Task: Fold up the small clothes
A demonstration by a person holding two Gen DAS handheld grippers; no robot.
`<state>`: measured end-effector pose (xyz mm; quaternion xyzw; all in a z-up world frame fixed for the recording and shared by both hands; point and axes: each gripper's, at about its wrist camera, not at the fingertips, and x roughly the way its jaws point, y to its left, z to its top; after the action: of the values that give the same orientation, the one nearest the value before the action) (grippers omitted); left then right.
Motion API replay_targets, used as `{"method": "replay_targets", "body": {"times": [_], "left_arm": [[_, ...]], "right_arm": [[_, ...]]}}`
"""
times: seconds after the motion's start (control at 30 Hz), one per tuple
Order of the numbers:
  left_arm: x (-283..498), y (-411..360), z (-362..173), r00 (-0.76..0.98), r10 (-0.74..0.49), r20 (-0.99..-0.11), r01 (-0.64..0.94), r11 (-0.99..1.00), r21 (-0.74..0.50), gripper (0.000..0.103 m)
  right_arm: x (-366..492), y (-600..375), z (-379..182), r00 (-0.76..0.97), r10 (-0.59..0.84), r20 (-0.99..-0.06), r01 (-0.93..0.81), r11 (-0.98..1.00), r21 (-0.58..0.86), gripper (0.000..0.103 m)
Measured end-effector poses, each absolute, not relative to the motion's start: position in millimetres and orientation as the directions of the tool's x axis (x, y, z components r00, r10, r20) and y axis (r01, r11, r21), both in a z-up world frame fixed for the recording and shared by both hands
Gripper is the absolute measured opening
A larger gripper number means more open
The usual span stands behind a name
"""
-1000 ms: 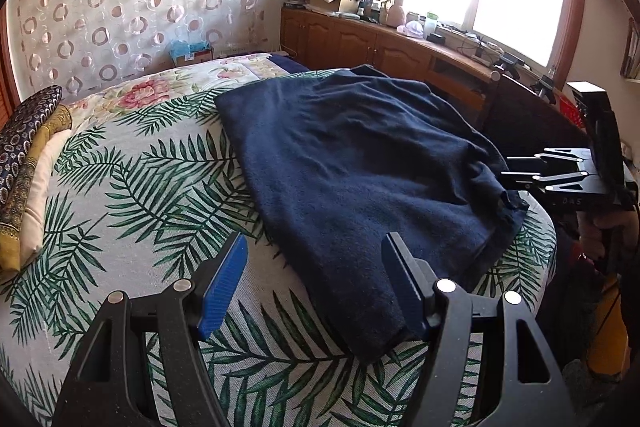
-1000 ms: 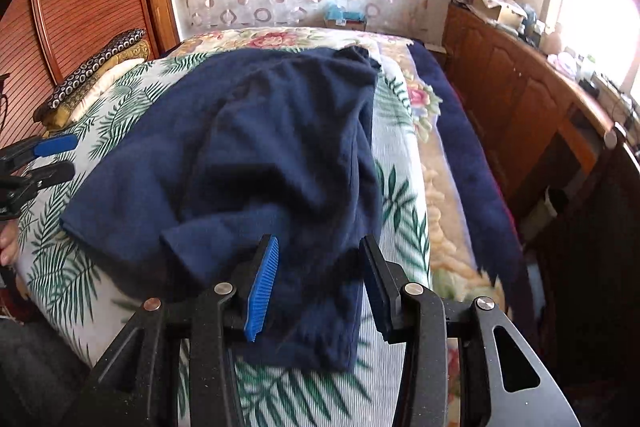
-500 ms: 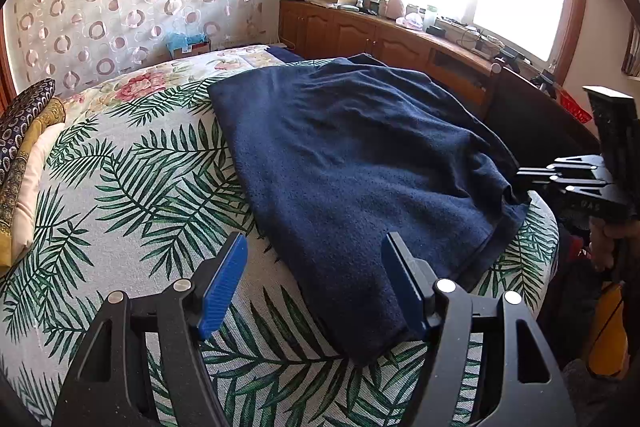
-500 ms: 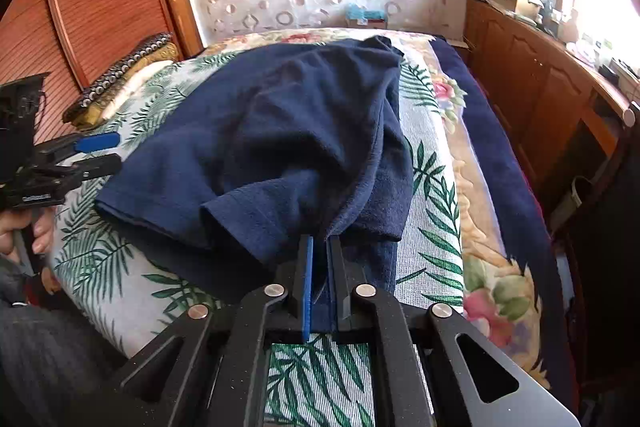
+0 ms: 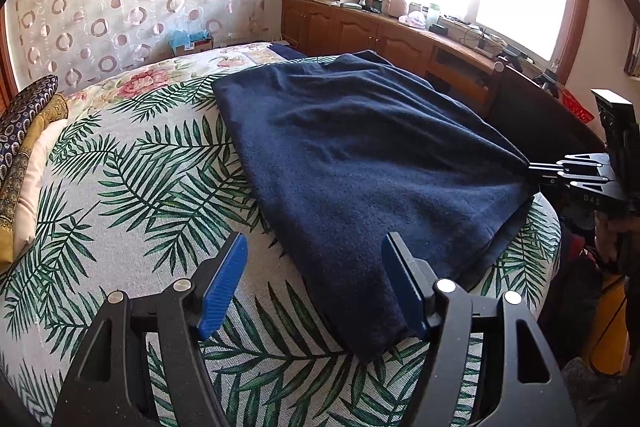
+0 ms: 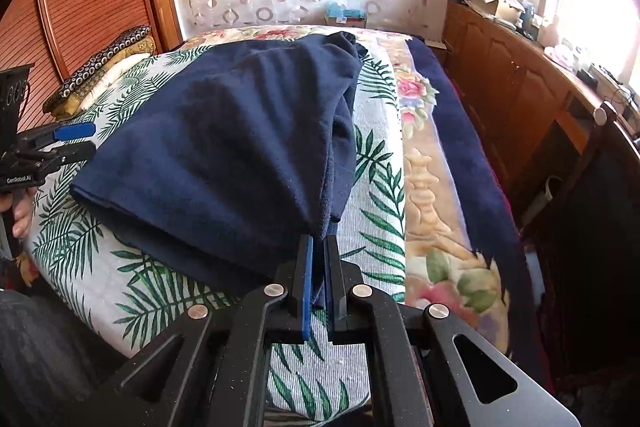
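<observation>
While the left hand-held gripper (image 5: 314, 279) gapes empty, the right hand-held gripper (image 6: 316, 247) pinches the navy garment (image 6: 224, 147).

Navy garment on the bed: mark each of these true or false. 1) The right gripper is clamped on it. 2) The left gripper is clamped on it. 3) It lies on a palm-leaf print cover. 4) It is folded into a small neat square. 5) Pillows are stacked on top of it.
1) True: the right gripper is shut on a bunched corner of the navy garment.
2) False: the left gripper stands open over the near edge, its pads not pressing the cloth.
3) True: the palm-leaf cover is under it.
4) False: it lies spread wide across the bed, with loose folds.
5) False: the pillows lie apart from it, by the headboard.
</observation>
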<state>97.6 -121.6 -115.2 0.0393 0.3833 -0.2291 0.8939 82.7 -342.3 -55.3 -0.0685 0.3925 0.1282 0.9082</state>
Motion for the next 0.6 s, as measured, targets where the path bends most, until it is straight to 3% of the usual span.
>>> {"method": "replay_targets", "body": {"times": [0.07, 0.17, 0.23, 0.4, 0.6], "left_arm": [[97, -122, -115, 0.602, -0.38, -0.703, 0.439, 0.892, -0.107, 0.07], [97, -121, -116, 0.6, -0.382, -0.703, 0.442, 0.891, -0.106, 0.07], [98, -121, -116, 0.598, -0.381, -0.705, 0.443, 0.89, -0.105, 0.07], [99, -121, -120, 0.582, -0.384, -0.717, 0.447, 0.887, -0.113, 0.07], [94, -119, -125, 0.538, -0.427, -0.727, 0.466, 0.869, -0.165, 0.067]], "right_arm": [[83, -342, -52, 0.665, 0.183, -0.724, -0.283, 0.959, -0.018, 0.003], [83, -341, -50, 0.679, 0.172, -0.714, -0.272, 0.962, -0.027, 0.018], [80, -338, -49, 0.687, 0.176, -0.706, -0.284, 0.958, -0.038, 0.02], [84, -336, -54, 0.696, 0.175, -0.697, -0.277, 0.96, -0.036, 0.047], [101, -334, -74, 0.659, 0.183, -0.73, -0.268, 0.963, -0.001, 0.048]]}}
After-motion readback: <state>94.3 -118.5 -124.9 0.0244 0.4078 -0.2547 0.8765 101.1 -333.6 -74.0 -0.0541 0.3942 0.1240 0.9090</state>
